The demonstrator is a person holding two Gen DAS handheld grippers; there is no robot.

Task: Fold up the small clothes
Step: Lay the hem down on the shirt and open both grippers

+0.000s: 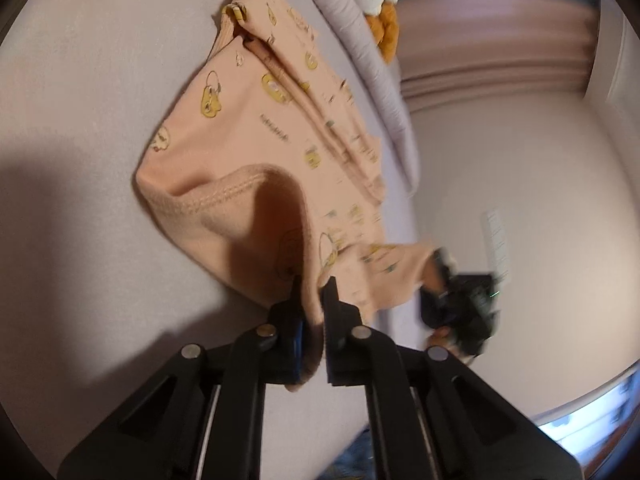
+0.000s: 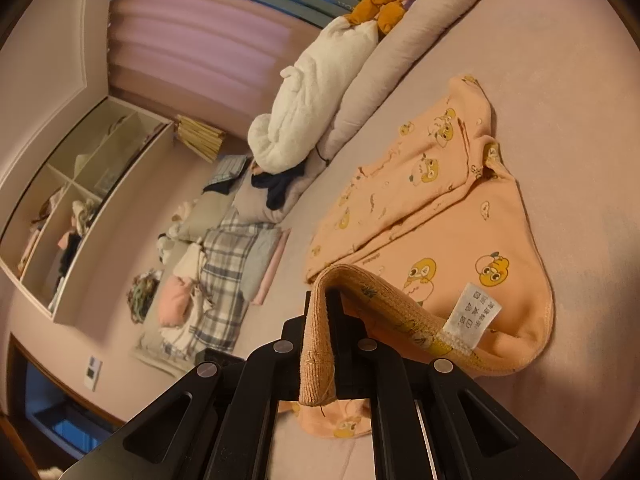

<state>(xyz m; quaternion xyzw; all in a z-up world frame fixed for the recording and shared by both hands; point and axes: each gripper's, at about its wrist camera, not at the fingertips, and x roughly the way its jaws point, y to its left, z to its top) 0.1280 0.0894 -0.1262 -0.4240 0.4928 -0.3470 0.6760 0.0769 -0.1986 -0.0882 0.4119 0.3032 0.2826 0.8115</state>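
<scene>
Black fingers of the left gripper (image 1: pixel 314 286) stand nearly together, pinching a fold of the peach garment (image 1: pixel 244 140) at its near edge, cloth bunched between the pads and hanging below them. On the bed (image 1: pixel 80 80) beyond that grip, the garment, printed with yellow cartoon figures, lies spread out with its stitched hem curled up into a hollow. To the right of the garment in this view, the right gripper, blurred, grips another corner of the same cloth just off the mattress edge. From the right wrist, the right gripper (image 2: pixel 319 300) is clamped shut on a ribbed cuff (image 2: pixel 318 360) of the garment (image 2: pixel 440 208), which drapes over the fingers and dangles toward the camera. Right of the cuff, a white care label (image 2: pixel 472 320) sticks up from the turned-over hem. Far behind the garment, a white blanket (image 2: pixel 312 100) and an orange soft toy (image 2: pixel 384 4) sit against a long grey bolster (image 2: pixel 384 80).
</scene>
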